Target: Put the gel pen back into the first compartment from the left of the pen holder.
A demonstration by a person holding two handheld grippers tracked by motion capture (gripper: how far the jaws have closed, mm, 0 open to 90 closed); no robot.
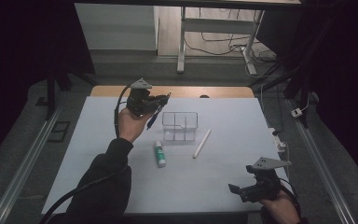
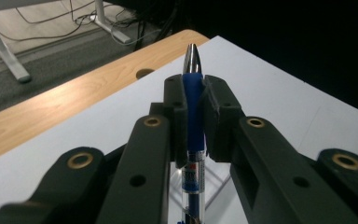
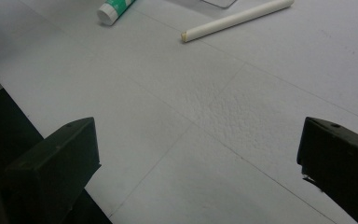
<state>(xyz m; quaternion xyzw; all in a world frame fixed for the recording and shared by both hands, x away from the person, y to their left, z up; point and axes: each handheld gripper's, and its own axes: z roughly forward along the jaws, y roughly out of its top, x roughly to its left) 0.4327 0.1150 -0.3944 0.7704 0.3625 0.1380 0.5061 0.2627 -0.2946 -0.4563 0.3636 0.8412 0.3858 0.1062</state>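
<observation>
My left gripper [image 1: 164,99] clamps a blue ballpoint pen [image 2: 194,100] by its grip sleeve, raised above the table just left of the clear divided organizer [image 1: 180,126]. A green-and-white glue stick [image 1: 160,154] lies below the organizer, a white stick [image 1: 202,143] to its right. My right gripper [image 1: 236,190] stands wide and empty over the white table [image 1: 214,182].

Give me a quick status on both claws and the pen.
Left claw shut on the blue pen, held above the table beside the clear organizer. Right claw open, holding nothing. Glue stick and white stick lie nearby, not blocking.
</observation>
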